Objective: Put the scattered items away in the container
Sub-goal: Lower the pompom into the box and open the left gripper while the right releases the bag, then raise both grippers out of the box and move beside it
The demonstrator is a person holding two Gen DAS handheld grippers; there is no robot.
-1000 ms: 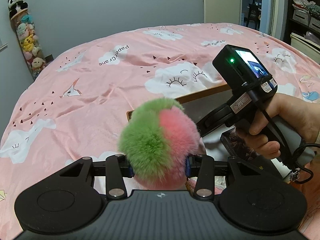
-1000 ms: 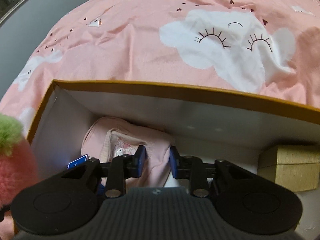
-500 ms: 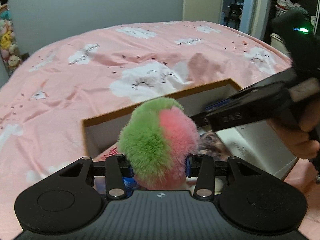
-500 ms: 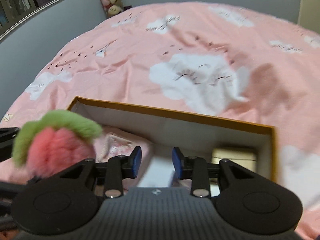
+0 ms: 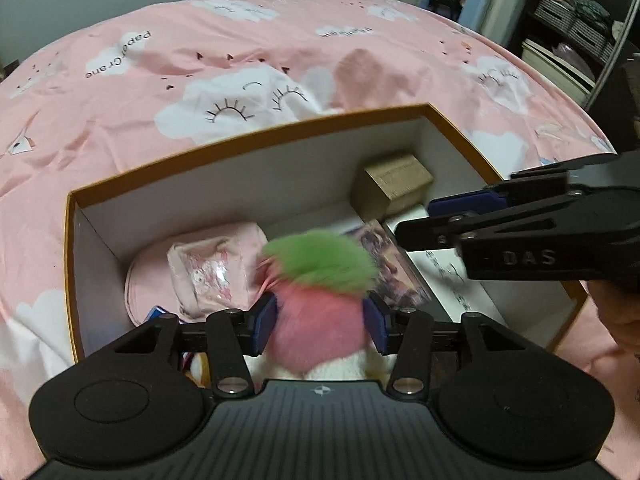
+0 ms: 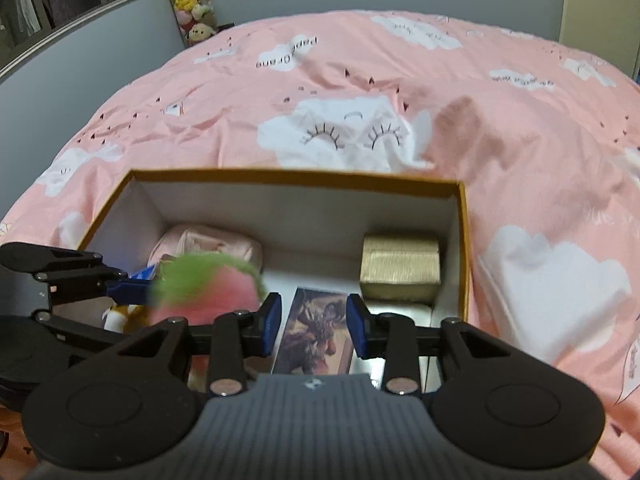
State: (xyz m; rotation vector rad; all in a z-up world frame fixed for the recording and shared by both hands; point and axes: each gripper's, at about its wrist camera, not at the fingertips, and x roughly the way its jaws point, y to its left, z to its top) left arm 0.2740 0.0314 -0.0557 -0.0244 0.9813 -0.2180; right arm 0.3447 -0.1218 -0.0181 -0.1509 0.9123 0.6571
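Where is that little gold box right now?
The gold box sits inside the open cardboard box, in its far right corner, beyond the picture card in the right wrist view.

A fluffy pom-pom (image 5: pixel 320 300), green on top and pink below, hangs over the open box (image 5: pixel 248 144), blurred. The box has orange-brown edges and white inner walls, and sits on the pink bed. Inside lie a pink pouch (image 5: pixel 204 268) at the left, a gold box (image 6: pixel 400 266) at the far right and a picture card (image 6: pixel 316 332) between them.
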